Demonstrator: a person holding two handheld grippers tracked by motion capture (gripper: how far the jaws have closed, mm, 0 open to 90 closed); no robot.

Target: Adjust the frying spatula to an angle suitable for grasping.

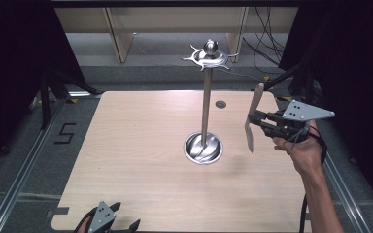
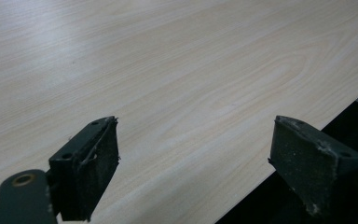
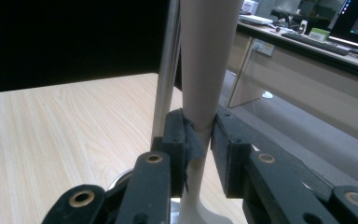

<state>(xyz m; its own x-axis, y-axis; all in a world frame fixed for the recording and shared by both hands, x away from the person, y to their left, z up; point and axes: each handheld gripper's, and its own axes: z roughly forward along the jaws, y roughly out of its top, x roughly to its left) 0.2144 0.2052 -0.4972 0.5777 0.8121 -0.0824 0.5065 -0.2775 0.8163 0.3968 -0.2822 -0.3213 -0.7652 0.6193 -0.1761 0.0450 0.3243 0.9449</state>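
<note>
Utensil stand (image 1: 205, 97) on counter (image 1: 141, 145), right of centre. Spatula (image 1: 252, 119) held upright above right edge. Left gripper (image 1: 111, 221) at near edge, left corner.

One legible marking noted: the numeral "5" (image 1: 66, 133), in black on the grey floor just beside the left edge of the wooden table (image 1: 126, 145). Items on the distant desk in the right gripper view are too blurred to read.

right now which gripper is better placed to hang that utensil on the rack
Right. The right gripper already clamps the beige utensil beside the metal rack, while the left gripper sits open at the table's near edge.
</note>
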